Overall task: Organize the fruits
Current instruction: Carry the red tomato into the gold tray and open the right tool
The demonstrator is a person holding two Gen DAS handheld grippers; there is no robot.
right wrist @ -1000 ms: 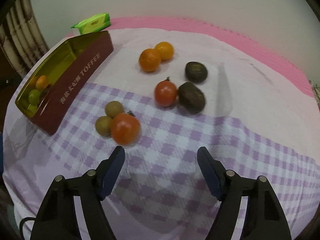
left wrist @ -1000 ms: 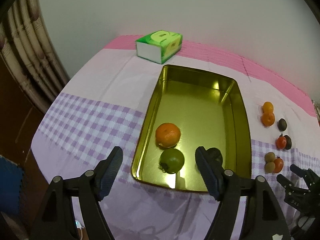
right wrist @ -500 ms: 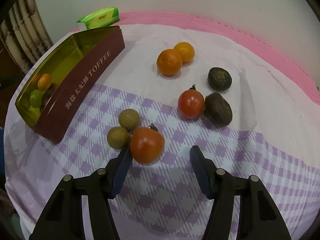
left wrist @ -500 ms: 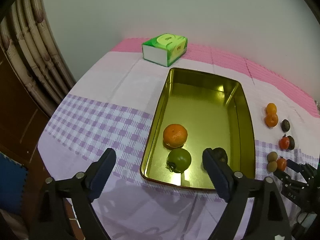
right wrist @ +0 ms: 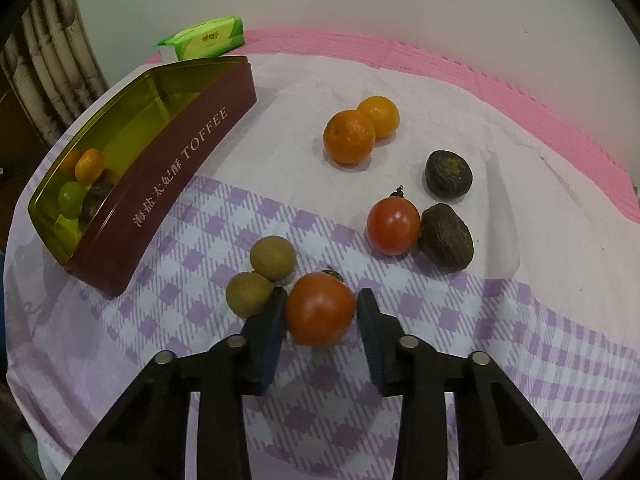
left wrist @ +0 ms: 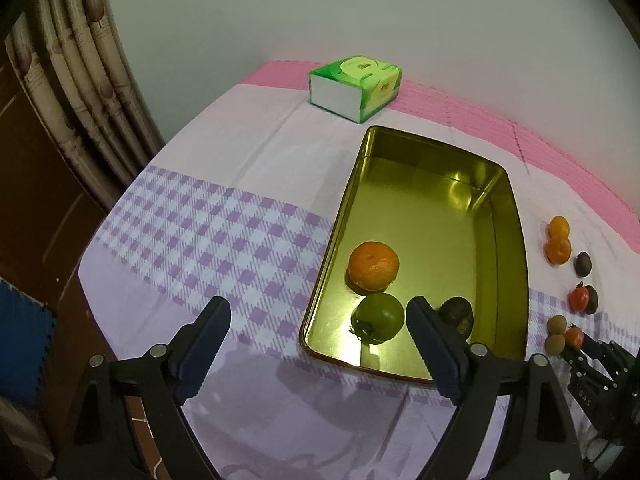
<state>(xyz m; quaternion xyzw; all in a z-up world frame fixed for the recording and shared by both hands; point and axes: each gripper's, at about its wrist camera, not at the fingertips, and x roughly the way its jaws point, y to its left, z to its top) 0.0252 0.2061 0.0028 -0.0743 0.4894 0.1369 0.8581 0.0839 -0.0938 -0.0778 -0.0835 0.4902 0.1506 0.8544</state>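
Right wrist view: my right claw [right wrist: 321,312] is clamped on a red tomato [right wrist: 320,309] sitting on the purple-checked cloth [right wrist: 460,304] of the counter, one pad against each flank of the fruit. Just left of the tomato lie two small tan-brown fruits [right wrist: 260,276], touching each other, the nearer one touching my left finger [right wrist: 268,328]. Further back a second tomato [right wrist: 394,225] rests against a dark wrinkled fruit [right wrist: 446,237], with another dark fruit [right wrist: 448,174] beyond them. Two oranges [right wrist: 360,130] sit touching, further back on the plain part of the cloth. To the left stands a maroon tin [right wrist: 176,168] marked TOFFEE, its gold inside holding an orange, a green fruit and a dark fruit at the near end. A green tissue pack [right wrist: 204,38] lies behind the tin.

From the left wrist view, my left claw [left wrist: 316,336] hangs wide apart with nothing between its pads, above the near left corner of the tin [left wrist: 512,248]. Inside, the orange [left wrist: 374,266] touches the green fruit [left wrist: 378,318], and the dark fruit [left wrist: 458,314] lies just to their right, partly behind my right finger [left wrist: 432,344]. The loose fruits line the cloth to the right of the tin, and my other claw shows at the right edge.
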